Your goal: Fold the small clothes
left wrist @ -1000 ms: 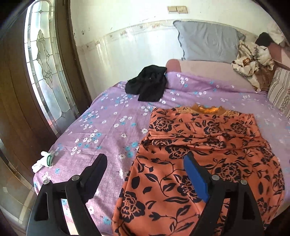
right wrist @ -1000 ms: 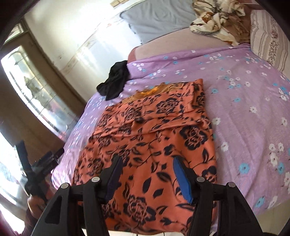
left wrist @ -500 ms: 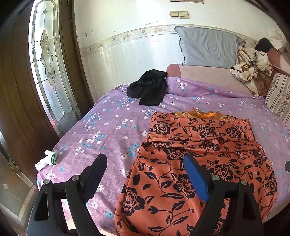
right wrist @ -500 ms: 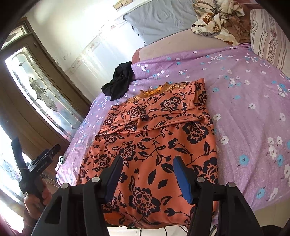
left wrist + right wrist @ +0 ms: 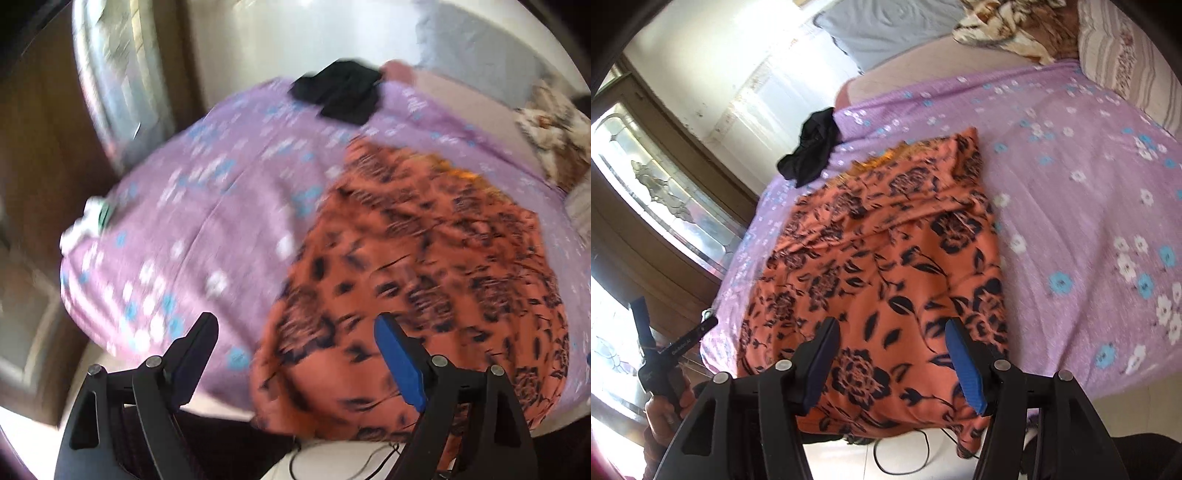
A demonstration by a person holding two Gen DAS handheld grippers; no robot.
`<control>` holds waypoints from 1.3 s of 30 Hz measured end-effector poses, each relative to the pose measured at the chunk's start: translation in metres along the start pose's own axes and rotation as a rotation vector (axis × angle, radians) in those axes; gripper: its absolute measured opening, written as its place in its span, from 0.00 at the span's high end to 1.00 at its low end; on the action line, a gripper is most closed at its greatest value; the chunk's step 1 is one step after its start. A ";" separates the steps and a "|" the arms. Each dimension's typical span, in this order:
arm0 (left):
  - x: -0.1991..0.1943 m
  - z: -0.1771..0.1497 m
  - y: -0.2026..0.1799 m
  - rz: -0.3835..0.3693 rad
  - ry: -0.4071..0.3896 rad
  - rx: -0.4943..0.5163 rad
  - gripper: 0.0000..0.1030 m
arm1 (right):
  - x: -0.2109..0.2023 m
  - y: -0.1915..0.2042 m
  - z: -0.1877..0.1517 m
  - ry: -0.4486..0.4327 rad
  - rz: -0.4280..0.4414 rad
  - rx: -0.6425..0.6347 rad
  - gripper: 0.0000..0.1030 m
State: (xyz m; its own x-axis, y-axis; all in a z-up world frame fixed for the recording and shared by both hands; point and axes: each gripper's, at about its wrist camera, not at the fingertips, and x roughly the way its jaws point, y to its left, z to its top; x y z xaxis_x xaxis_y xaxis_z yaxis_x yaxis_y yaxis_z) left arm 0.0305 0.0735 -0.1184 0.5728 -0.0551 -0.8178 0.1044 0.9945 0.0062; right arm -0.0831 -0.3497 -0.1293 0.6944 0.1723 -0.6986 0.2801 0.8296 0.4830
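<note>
An orange garment with black flowers (image 5: pixel 886 251) lies flat on the purple flowered bed sheet (image 5: pixel 1071 206), its hem hanging over the near bed edge. It also shows, blurred, in the left wrist view (image 5: pixel 424 266). My right gripper (image 5: pixel 892 354) is open and empty, just above the garment's near hem. My left gripper (image 5: pixel 295 354) is open and empty, above the bed's near edge at the garment's left side. The left gripper also shows in the right wrist view (image 5: pixel 670 343), held in a hand left of the bed.
A black garment (image 5: pixel 812 147) lies at the far side of the bed. A grey pillow (image 5: pixel 886 29), a patterned blanket (image 5: pixel 1008 26) and a striped cushion (image 5: pixel 1123 55) sit at the head. A small white item (image 5: pixel 88 221) lies at the bed's left edge. A glass door (image 5: pixel 665 192) stands left.
Both grippers have moved back and lower toward the near bed edge. The left wrist view has swung and is blurred. Both stay open and the garment has not moved.
</note>
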 end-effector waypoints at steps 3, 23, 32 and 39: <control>0.015 -0.005 0.028 0.029 0.053 -0.063 0.16 | 0.002 -0.008 -0.002 0.021 -0.015 0.020 0.38; 0.059 -0.051 0.025 -0.107 0.302 0.002 0.43 | 0.026 -0.043 -0.058 0.276 -0.087 0.068 0.35; 0.072 -0.046 0.016 -0.193 0.378 -0.034 0.32 | 0.036 -0.061 -0.062 0.340 -0.117 0.145 0.35; 0.087 -0.052 0.020 -0.275 0.416 -0.077 0.36 | 0.065 -0.071 -0.073 0.438 -0.117 0.225 0.32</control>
State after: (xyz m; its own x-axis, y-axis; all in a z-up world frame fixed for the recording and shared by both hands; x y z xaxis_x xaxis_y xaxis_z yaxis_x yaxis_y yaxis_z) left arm 0.0405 0.0928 -0.2196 0.1586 -0.2919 -0.9432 0.1368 0.9526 -0.2718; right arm -0.1066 -0.3591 -0.2474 0.3200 0.3316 -0.8875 0.5088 0.7300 0.4563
